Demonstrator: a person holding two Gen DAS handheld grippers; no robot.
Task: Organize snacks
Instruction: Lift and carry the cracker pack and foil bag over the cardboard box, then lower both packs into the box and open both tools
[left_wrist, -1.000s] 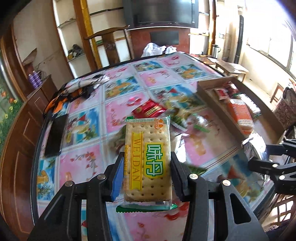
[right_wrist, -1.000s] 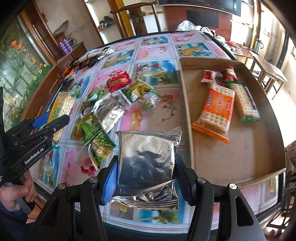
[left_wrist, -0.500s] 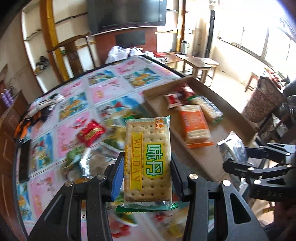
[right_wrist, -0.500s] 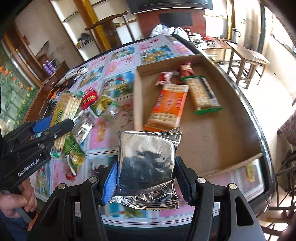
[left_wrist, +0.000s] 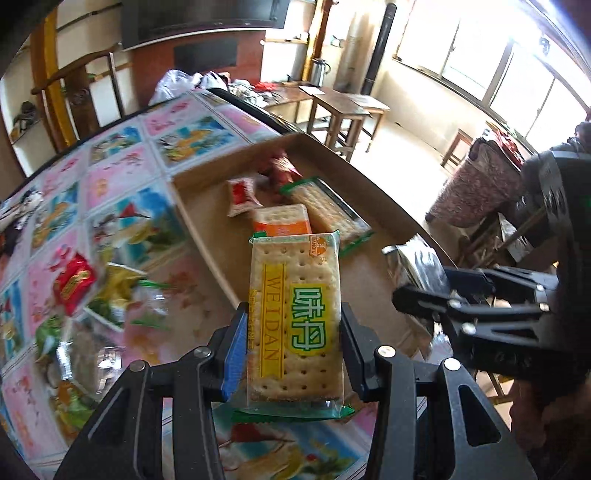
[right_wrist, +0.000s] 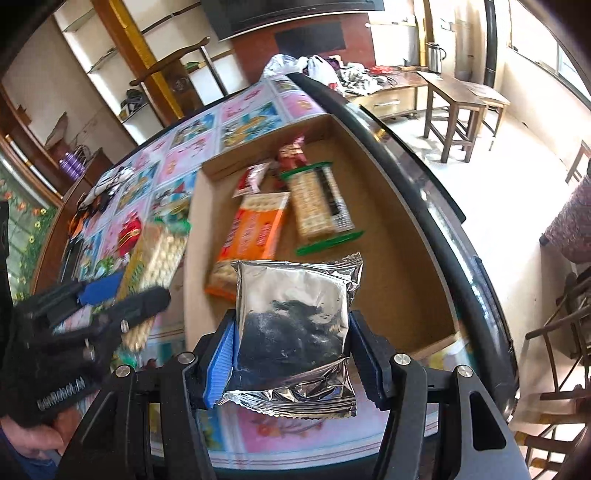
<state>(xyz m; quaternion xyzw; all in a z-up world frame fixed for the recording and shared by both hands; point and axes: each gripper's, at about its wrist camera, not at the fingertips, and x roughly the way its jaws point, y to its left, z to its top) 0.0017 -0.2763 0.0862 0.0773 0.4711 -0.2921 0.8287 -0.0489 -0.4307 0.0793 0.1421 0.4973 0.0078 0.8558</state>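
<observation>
My left gripper (left_wrist: 293, 347) is shut on a yellow-and-green cracker pack (left_wrist: 295, 314), held upright over the near part of the cardboard tray (left_wrist: 207, 229). My right gripper (right_wrist: 291, 354) is shut on a silver foil pouch (right_wrist: 295, 314), above the tray's (right_wrist: 399, 258) near end. In the tray lie an orange cracker pack (right_wrist: 255, 229), a green-edged cracker pack (right_wrist: 317, 206) and small red-and-white packets (right_wrist: 255, 177). In the left wrist view the right gripper (left_wrist: 476, 299) with its foil pouch (left_wrist: 413, 262) shows at the right. The left gripper (right_wrist: 110, 295) with its crackers (right_wrist: 155, 258) appears blurred at the left of the right wrist view.
Loose snacks, a red packet (left_wrist: 74, 280) and green wrappers (left_wrist: 122, 291), lie on the patterned tablecloth (left_wrist: 122, 177) left of the tray. The round table's dark rim (right_wrist: 424, 177) runs just right of the tray. Wooden stools (right_wrist: 458, 107) and a chair (right_wrist: 569, 332) stand beyond.
Both grippers have swung to the right with their packs, from over the loose snacks on the cloth to over the cardboard tray. Neither grip has changed.
</observation>
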